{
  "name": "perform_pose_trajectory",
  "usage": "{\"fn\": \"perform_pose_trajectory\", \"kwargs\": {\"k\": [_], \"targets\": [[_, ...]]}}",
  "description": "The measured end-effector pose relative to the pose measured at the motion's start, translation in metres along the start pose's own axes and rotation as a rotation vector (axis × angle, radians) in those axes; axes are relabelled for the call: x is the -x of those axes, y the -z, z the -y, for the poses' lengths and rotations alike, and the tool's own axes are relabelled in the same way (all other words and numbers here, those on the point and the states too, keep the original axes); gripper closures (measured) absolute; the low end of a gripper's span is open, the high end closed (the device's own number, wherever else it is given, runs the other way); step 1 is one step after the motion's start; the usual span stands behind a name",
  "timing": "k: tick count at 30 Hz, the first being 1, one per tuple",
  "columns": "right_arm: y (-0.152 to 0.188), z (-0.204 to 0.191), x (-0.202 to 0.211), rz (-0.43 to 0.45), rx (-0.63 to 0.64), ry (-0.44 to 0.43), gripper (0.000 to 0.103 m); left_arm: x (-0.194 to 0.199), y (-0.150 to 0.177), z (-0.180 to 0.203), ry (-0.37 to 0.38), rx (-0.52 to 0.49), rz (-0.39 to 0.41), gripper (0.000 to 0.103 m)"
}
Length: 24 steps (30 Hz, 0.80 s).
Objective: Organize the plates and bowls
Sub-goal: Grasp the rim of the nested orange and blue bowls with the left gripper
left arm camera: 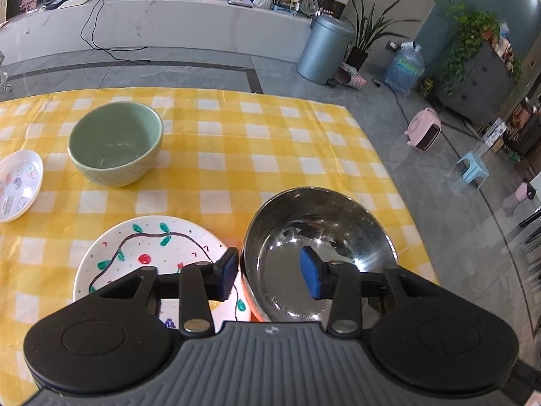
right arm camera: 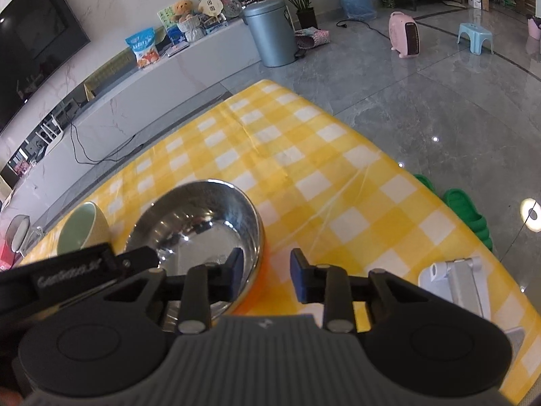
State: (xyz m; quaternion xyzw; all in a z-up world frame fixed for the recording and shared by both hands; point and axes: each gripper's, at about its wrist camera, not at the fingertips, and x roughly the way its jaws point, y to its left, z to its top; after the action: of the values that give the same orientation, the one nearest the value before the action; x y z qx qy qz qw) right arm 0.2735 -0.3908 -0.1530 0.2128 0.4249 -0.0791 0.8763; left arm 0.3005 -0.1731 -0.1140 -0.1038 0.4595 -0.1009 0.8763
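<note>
A steel bowl (left arm camera: 314,237) sits on the yellow checked tablecloth (left arm camera: 236,142). My left gripper (left arm camera: 270,274) is open, its jaws straddling the bowl's left rim, one pad outside and one inside. A painted white plate (left arm camera: 148,253) lies just left of the bowl. A green bowl (left arm camera: 115,142) stands farther back and a small white plate (left arm camera: 17,186) at the left edge. In the right wrist view my right gripper (right arm camera: 267,274) is open, straddling the steel bowl's (right arm camera: 196,223) right rim. The green bowl (right arm camera: 81,230) is behind it.
A white folding stand (right arm camera: 456,280) sits on the table at the right near the edge. The left gripper's body (right arm camera: 67,270) shows at the left of the right wrist view. Green slippers (right arm camera: 463,209) lie on the floor beyond the table edge.
</note>
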Motion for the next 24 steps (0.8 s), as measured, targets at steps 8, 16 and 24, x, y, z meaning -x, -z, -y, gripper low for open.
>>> {"fn": "perform_pose_trajectory", "kwargs": {"k": [8, 16, 24], "targets": [[0.004, 0.002, -0.006, -0.006, -0.011, -0.056, 0.088, -0.008, 0.001, 0.002, -0.061, -0.051, -0.017, 0.087], [0.008, 0.001, 0.006, -0.011, -0.018, -0.045, 0.089, 0.012, 0.007, 0.005, -0.075, -0.07, -0.001, 0.092], [0.023, -0.002, 0.044, -0.02, -0.02, -0.094, 0.09, 0.069, 0.022, 0.0, -0.087, -0.034, 0.057, 0.092]]}}
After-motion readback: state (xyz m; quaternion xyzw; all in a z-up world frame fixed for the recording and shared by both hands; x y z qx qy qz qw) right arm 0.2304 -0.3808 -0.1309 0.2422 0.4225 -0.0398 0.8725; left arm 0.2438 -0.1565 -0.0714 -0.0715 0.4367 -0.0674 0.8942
